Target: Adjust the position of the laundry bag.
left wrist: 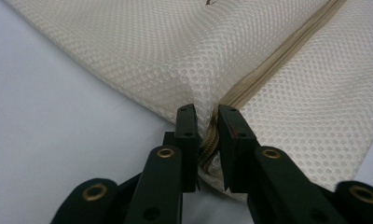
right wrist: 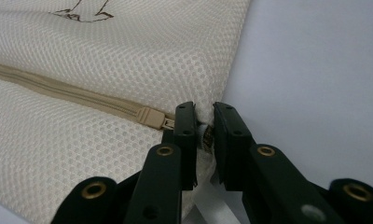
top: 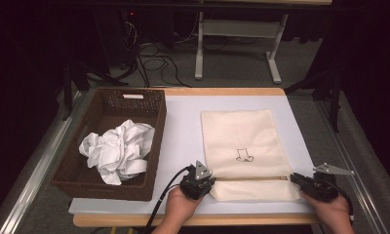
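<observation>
Left claw (top: 199,181) and right claw (top: 314,184) are each gripping one end of the mesh bag (top: 244,146), whose zipper (top: 251,178) is running straight between them.

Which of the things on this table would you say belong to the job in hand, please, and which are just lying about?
In the job:
- mesh bag, flat on the table
- its zipper, each end pinched
- left gripper, shut on the bag's edge
- right gripper, shut on the opposite edge

Lying about:
- brown basket
- crumpled white cloth inside it
</observation>
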The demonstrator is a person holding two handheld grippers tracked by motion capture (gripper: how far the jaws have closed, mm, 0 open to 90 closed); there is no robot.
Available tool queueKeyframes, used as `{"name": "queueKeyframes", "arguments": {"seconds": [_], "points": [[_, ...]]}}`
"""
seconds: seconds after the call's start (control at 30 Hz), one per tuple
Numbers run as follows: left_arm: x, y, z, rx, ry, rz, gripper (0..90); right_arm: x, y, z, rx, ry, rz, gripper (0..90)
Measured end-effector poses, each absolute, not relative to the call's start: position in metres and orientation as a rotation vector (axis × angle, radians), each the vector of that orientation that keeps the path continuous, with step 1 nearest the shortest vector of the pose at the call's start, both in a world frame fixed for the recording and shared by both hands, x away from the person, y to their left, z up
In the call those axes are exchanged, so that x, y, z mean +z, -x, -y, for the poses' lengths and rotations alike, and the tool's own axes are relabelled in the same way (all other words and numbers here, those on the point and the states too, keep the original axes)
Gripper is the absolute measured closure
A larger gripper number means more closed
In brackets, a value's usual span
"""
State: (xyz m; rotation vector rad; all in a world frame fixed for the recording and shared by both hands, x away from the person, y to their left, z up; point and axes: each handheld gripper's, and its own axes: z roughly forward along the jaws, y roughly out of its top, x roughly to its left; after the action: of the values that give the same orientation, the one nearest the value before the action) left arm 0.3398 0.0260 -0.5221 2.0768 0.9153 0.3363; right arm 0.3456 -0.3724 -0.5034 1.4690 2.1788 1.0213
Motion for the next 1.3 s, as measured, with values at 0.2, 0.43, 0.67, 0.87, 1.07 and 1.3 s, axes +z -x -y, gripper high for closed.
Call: {"name": "queueKeyframes", "arguments": {"seconds": [0.2,0.43,0.67,0.87,1.07,1.3], "points": [[-0.519,-0.343,-0.035,0.355,-2.06,-0.942,79.5,-0.503,-0.345,0.366,1.018,-1.436,-2.194,82.4],[-0.519,-0.342,-0.055,0.396,-2.038,-1.025,78.3,-0.502,-0.347,0.344,1.037,-1.368,-2.245,82.8],[-0.518,-0.335,-0.068,0.442,-2.034,-1.089,76.5,-0.502,-0.35,0.326,1.049,-1.291,-2.301,82.9],[-0.515,-0.331,-0.071,0.463,-2.014,-1.099,70.9,-0.501,-0.349,0.321,1.064,-1.284,-2.314,82.7],[-0.511,-0.33,-0.071,0.517,-1.974,-1.098,59.4,-0.501,-0.347,0.319,1.066,-1.252,-2.328,80.6],[-0.508,-0.326,-0.07,0.524,-1.897,-1.043,47.2,-0.507,-0.351,0.32,1.056,-1.315,-2.344,55.0]]}}
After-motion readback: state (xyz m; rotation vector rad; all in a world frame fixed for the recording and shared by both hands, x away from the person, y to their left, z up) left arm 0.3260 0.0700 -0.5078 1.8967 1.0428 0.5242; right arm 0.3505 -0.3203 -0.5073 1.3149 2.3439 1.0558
